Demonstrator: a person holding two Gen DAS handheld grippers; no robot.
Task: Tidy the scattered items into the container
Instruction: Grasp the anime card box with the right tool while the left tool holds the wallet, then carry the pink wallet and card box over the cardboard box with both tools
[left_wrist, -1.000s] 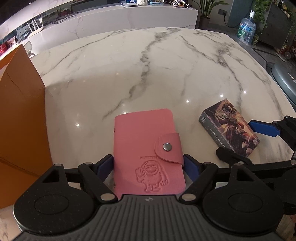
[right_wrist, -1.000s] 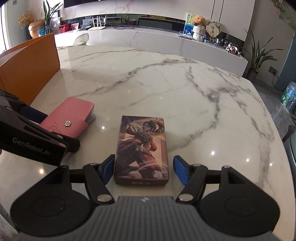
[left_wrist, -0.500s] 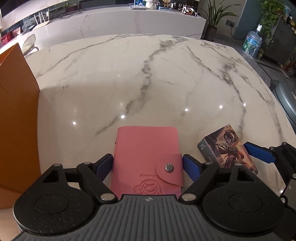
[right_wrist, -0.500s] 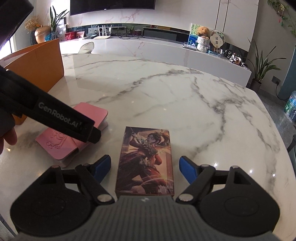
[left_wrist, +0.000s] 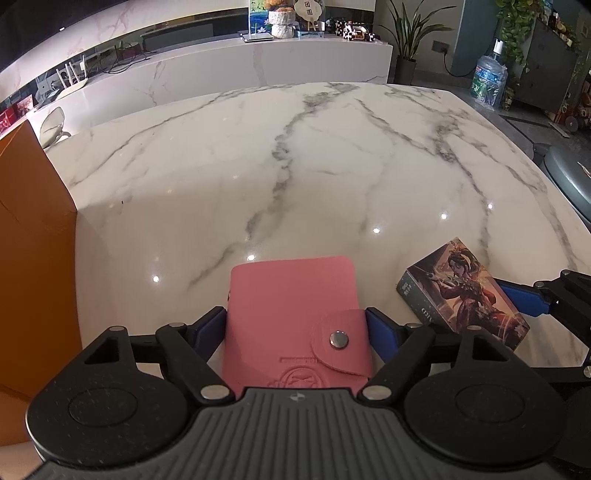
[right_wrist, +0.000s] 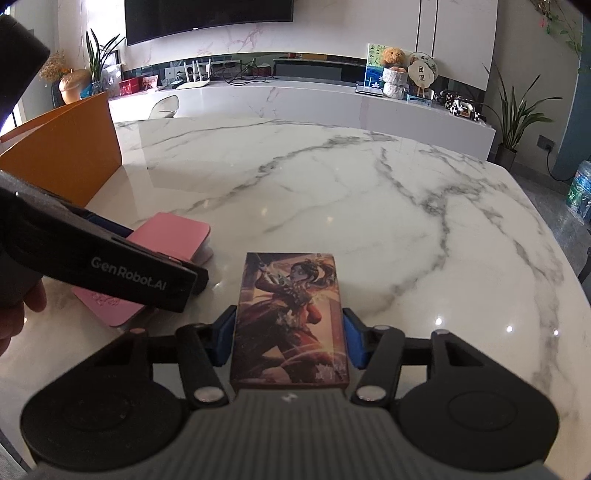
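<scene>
Left gripper (left_wrist: 295, 326) pinched the pink card wallet (left_wrist: 291, 317) by its sides, right gripper (right_wrist: 289, 334) pinched the illustrated card box (right_wrist: 291, 314) the same way. Both items were out on the marble table (left_wrist: 332, 166), side by side, near edge. Orange container (left_wrist: 29, 229) stood far left, inside hidden; both items were left to go in.

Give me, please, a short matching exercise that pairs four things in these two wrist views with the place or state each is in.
Things:
1. pink card holder
2. illustrated card box
3. orange container
4. marble table

Places or states:
A. stands at the table's left edge
B. between the left gripper pads
C. bears both items and the container
D. between the right gripper pads

Pairs: 1-B, 2-D, 3-A, 4-C
</scene>
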